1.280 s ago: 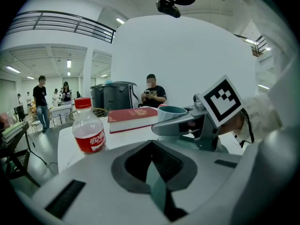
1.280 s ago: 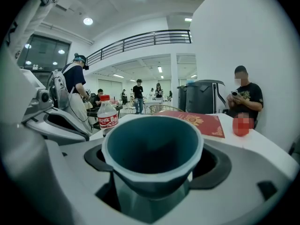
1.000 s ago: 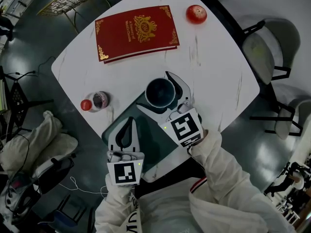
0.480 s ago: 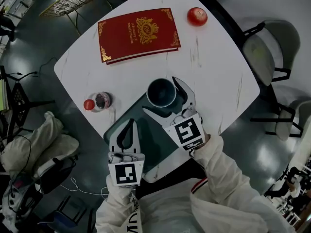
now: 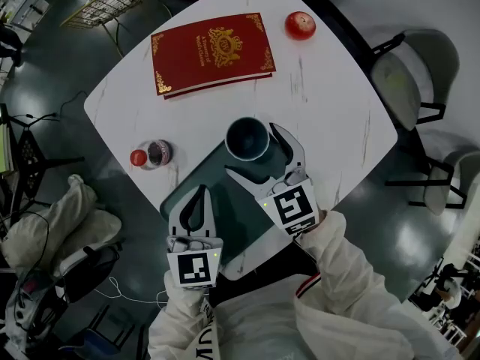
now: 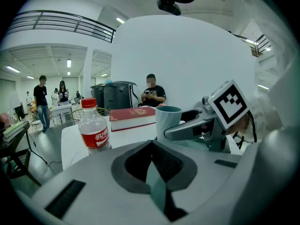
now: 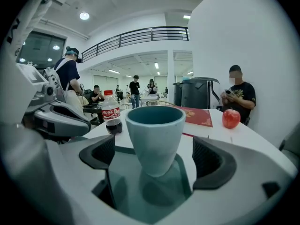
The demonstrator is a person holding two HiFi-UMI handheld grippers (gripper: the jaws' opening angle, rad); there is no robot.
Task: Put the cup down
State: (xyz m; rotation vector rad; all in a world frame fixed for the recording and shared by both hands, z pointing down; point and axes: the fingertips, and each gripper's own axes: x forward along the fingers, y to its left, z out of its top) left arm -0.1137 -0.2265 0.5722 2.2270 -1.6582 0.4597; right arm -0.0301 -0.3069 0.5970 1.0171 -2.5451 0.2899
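Closest to me, my left claw (image 5: 201, 191) is squeezed together with nothing in it, low over the dark green mat (image 5: 229, 212). A bit further out, my right claw (image 5: 253, 152) is spread wide, and the cup (image 5: 247, 138) stands upright between its two jaws with a gap on each side. I think the cup is already sitting on the far corner of the mat. What could go wrong: if I pull this claw back crooked, one jaw could knock the cup and tip it over, or push it off the mat onto the white table (image 5: 337, 118). To the left is a bottle (image 5: 154, 154) with a red cap and a red label; its white writing is too small to read. Further away lies a red book (image 5: 212, 51) with gold writing I can't read either. Farthest is a red apple (image 5: 300, 25).
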